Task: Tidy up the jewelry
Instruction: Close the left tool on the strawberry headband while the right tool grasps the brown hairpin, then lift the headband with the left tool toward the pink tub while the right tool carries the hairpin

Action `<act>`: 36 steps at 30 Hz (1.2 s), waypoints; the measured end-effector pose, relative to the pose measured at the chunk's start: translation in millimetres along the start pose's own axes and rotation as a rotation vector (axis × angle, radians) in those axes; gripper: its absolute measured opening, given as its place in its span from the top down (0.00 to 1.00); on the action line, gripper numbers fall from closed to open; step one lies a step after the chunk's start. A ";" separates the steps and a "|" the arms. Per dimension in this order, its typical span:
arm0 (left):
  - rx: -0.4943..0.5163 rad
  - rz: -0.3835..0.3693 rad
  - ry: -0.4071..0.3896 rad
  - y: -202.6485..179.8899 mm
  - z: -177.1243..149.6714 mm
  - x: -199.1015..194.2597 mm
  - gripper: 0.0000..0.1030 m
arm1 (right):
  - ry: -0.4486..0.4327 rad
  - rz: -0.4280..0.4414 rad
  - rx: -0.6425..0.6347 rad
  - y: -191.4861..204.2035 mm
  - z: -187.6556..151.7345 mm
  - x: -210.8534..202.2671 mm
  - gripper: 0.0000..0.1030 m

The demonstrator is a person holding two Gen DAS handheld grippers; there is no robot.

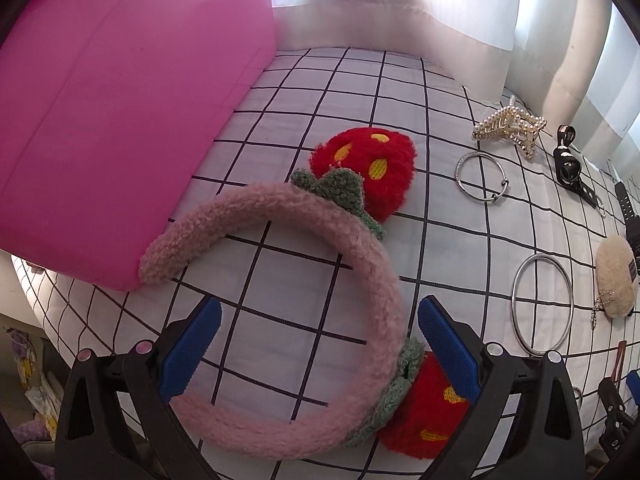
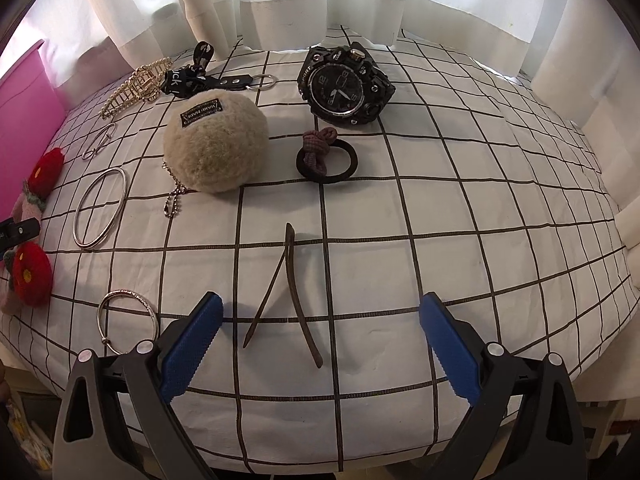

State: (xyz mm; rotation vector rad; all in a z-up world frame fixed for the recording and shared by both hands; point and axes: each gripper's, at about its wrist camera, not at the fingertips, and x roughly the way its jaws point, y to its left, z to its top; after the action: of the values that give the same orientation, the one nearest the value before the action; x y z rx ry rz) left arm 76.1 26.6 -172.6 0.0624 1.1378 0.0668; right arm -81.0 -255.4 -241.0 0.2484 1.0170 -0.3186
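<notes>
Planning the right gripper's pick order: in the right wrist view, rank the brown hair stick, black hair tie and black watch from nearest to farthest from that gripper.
1. Brown hair stick: nearest the right gripper, lying between its open jaws.
2. Black hair tie: mid-table, straight ahead.
3. Black watch: farthest, near the curtain.

Fuzzy pink strawberry headband (image 1: 280, 320) flat on cloth

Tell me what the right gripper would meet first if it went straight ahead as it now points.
Most likely the brown hair stick lying on the checked cloth between the open right gripper fingers; beyond it the black hair tie. Depth is unclear.
</notes>
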 end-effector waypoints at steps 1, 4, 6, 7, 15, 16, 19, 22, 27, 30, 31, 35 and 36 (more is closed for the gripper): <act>0.006 0.002 0.003 -1.3 -0.2 2.2 0.06 | -0.003 -0.002 -0.001 0.0 0.2 0.1 0.09; 0.008 0.004 0.011 -2.8 -1.8 8.1 0.05 | -0.018 -0.004 -0.003 0.5 -1.0 -0.4 0.08; 0.000 0.001 -0.004 -1.6 -2.8 8.2 0.05 | -0.033 -0.004 -0.004 0.5 -3.0 -1.4 0.08; -0.001 -0.003 -0.010 -1.2 -2.8 8.5 0.05 | -0.041 -0.004 -0.005 0.2 -4.0 -1.9 0.08; -0.036 -0.059 -0.058 4.3 -8.5 13.1 0.05 | -0.073 -0.009 -0.001 0.3 -7.3 -3.6 0.08; -0.035 -0.060 -0.063 3.8 -9.2 12.7 0.05 | -0.079 -0.009 -0.002 0.1 -8.1 -4.0 0.08; -0.032 -0.059 -0.062 3.0 -9.8 12.4 0.05 | -0.069 -0.008 -0.003 0.8 -6.4 -4.0 0.08; -0.025 -0.065 -0.054 1.2 -7.4 11.6 0.10 | -0.056 -0.004 -0.013 1.3 -3.9 -3.7 0.09; 0.019 -0.092 -0.070 -10.2 -9.2 3.1 0.36 | -0.063 0.015 -0.023 2.7 -4.7 -5.5 0.16; 0.033 -0.105 -0.080 -16.4 -10.7 -0.8 0.52 | -0.086 0.030 -0.075 10.6 -6.1 -11.8 0.45; 0.040 -0.111 -0.083 -18.5 -11.2 -2.1 0.63 | -0.085 0.038 -0.095 14.1 -5.9 -12.7 0.56; 0.075 -0.118 -0.087 -27.7 -11.6 -4.7 0.89 | -0.081 0.036 -0.149 22.7 -4.8 -14.3 0.86; 0.072 -0.126 -0.086 -27.9 -11.3 -4.8 0.90 | -0.080 0.048 -0.142 20.9 -4.5 -14.3 0.86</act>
State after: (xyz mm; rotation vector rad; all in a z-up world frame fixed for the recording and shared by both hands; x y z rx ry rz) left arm 64.5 -1.5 -175.3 0.0565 1.0561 -0.0880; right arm -83.8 -232.4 -229.9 0.1306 0.9489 -0.2102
